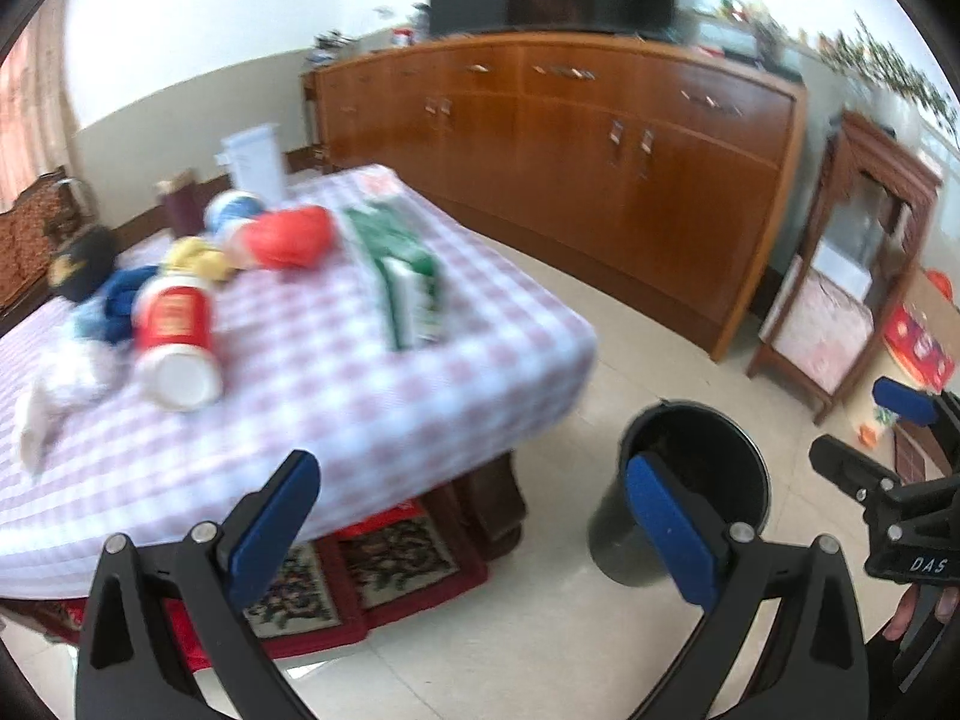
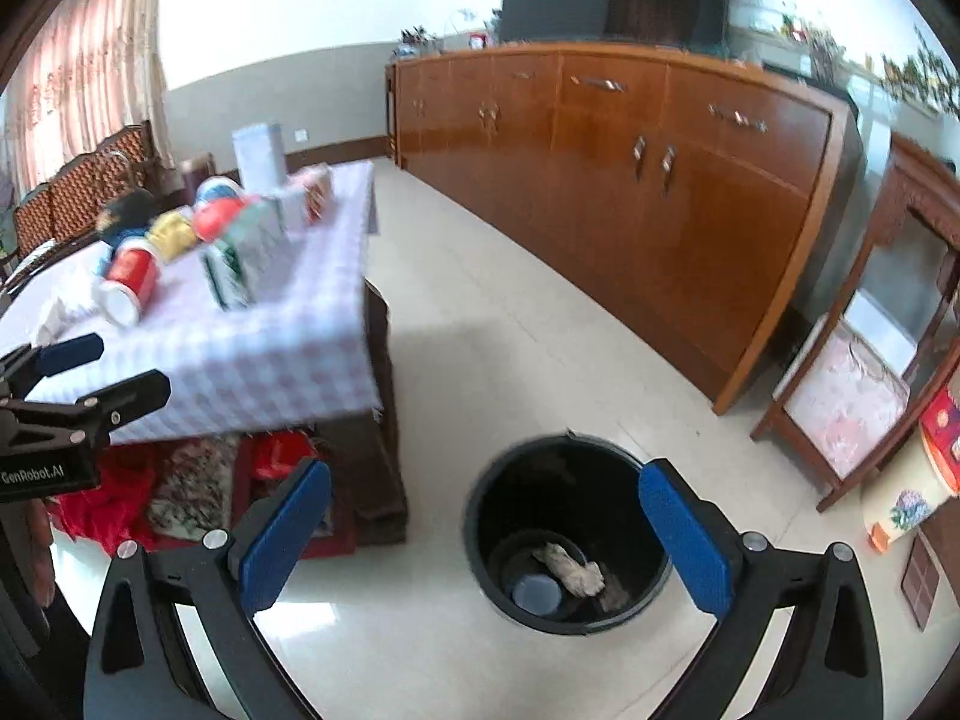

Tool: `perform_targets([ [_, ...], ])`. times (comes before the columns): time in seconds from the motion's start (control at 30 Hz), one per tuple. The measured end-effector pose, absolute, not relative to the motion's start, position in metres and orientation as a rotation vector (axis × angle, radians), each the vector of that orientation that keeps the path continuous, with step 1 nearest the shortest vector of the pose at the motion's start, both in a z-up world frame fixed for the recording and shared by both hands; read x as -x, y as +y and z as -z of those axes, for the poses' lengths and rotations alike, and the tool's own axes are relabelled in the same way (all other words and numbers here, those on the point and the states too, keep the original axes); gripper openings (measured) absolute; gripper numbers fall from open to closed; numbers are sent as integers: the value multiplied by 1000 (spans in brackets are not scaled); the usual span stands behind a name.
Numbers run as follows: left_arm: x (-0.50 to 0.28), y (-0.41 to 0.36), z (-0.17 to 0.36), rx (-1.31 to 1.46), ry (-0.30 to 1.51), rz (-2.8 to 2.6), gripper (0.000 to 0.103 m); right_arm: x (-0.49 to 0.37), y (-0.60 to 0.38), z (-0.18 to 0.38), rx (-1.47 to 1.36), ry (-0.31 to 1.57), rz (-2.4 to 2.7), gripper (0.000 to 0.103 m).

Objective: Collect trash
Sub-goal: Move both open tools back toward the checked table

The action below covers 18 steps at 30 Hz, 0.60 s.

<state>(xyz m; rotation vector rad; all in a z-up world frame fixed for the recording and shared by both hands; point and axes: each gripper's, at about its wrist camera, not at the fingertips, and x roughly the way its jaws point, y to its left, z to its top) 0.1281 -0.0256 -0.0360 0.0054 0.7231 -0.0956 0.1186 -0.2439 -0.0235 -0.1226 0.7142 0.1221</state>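
Note:
A black bin (image 2: 648, 570) stands on the floor beside the table, holding crumpled paper (image 2: 570, 567) and a grey round piece (image 2: 537, 594). My right gripper (image 2: 485, 540) hangs open and empty just above the bin, and also shows at the right edge of the left wrist view (image 1: 864, 429). My left gripper (image 1: 474, 522) is open and empty, between the table corner and the bin (image 1: 690, 468). On the checked tablecloth (image 1: 336, 396) lie a red-and-white cup (image 1: 174, 342) on its side, a green-white carton (image 1: 408, 282), a red item (image 1: 288, 237), a yellow item (image 1: 198, 258) and white tissue (image 1: 54, 396).
A long wooden sideboard (image 1: 570, 156) runs along the far wall, with a wooden stand (image 1: 852, 276) to its right. Red patterned boxes (image 1: 372, 564) sit under the table. A white container (image 1: 255, 159) and a black cap (image 1: 78, 264) are at the table's far side. Pale floor tiles (image 2: 510, 360) surround the bin.

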Motion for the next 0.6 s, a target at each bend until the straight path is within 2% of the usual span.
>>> perform_targets([
  [0.23, -107, 26, 22, 11, 667, -34, 103, -114, -192, -14, 146, 630, -188, 103],
  [0.6, -96, 83, 17, 82, 617, -166, 103, -121, -142, -13, 92, 550, -303, 103],
])
